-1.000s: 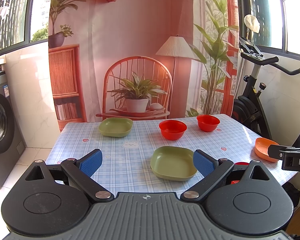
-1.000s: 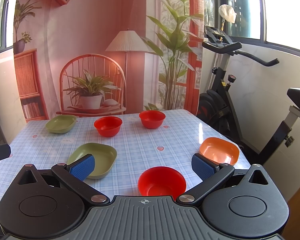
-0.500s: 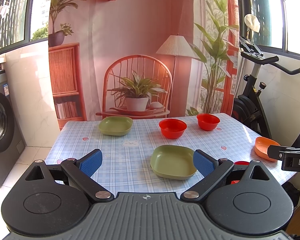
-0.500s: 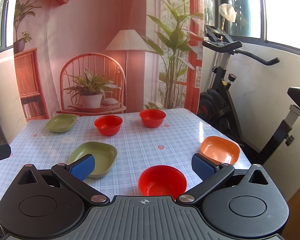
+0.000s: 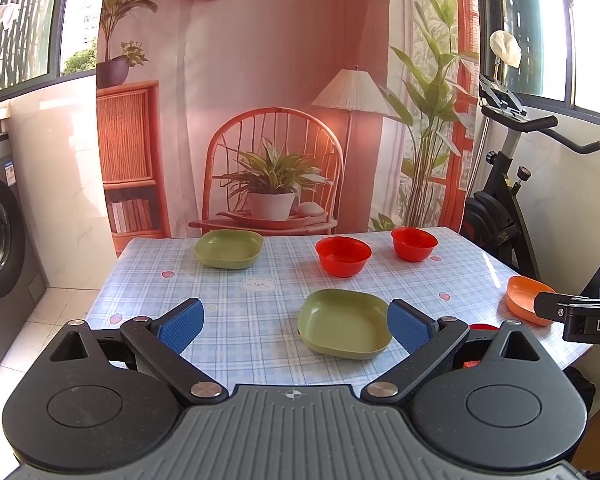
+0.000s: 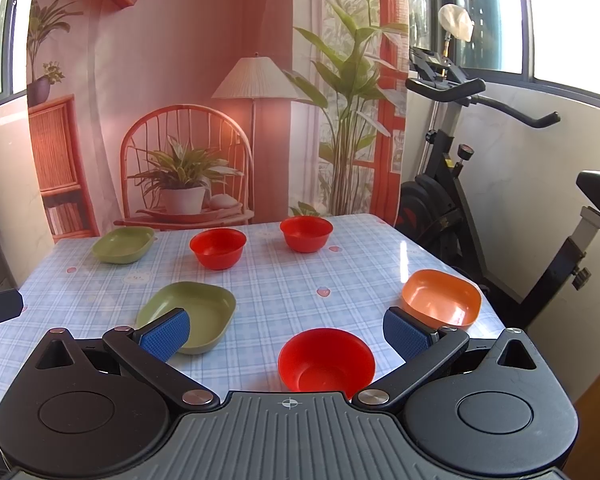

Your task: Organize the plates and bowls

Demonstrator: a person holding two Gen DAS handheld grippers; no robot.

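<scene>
On the checked tablecloth (image 5: 260,308) lie a near green plate (image 5: 344,330) and a far green plate (image 5: 229,249), two red bowls at the back (image 5: 343,256) (image 5: 414,243), and an orange plate (image 5: 524,300) at the right edge. My left gripper (image 5: 294,326) is open and empty, with the near green plate just ahead of its right finger. My right gripper (image 6: 286,334) is open and empty, above a third red bowl (image 6: 326,360) near the front edge. The right wrist view also shows the near green plate (image 6: 188,316) and the orange plate (image 6: 440,298).
An exercise bike (image 6: 460,184) stands to the right of the table. A washing machine (image 5: 0,240) stands to the left. A printed backdrop with a chair and plants (image 5: 272,184) hangs behind the table's far edge.
Both grippers have risen or tilted very slightly; the dishes have not moved and both stay open.
</scene>
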